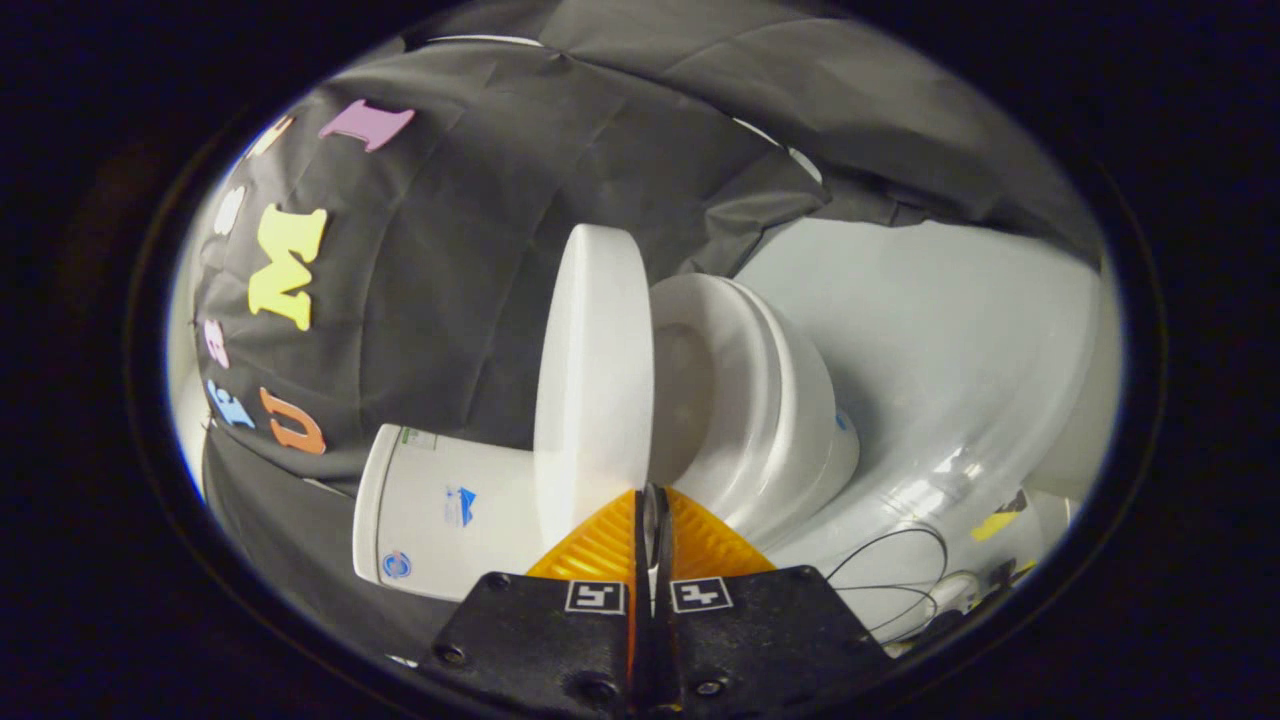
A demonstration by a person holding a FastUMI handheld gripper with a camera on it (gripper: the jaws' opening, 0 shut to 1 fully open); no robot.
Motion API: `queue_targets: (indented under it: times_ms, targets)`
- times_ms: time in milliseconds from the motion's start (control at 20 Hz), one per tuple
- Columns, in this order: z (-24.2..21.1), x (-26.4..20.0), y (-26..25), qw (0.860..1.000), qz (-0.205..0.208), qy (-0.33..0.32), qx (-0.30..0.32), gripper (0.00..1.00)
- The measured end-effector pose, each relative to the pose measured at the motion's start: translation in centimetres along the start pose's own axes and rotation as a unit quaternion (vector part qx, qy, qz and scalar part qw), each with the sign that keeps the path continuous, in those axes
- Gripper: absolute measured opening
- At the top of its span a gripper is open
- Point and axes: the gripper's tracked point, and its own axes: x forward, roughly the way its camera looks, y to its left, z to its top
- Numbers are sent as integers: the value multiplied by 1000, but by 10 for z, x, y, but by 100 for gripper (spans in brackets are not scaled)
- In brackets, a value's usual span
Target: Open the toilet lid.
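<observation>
Right up front we see our gripper (650, 500), its ribbed orange fingers (600, 545) pressed together with barely a slit between them, nothing clamped. Just past the tips sits the toilet lid (592, 380), smooth white plastic, lifted up off the seat (745, 400) and showing us its thick rounded edge. We've got the white tank (440, 510) beside it and some thin black wires (900, 565) off to the side.
</observation>
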Motion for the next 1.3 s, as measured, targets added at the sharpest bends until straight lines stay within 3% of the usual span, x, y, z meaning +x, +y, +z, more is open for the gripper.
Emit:
queue_targets:
  times_ms: [800, 1300]
  targets:
    - [-6, -30, 96, 988, -31, -45, -143, 4]
    - [-18, -38, 137, 978, -55, -64, -192, 4]
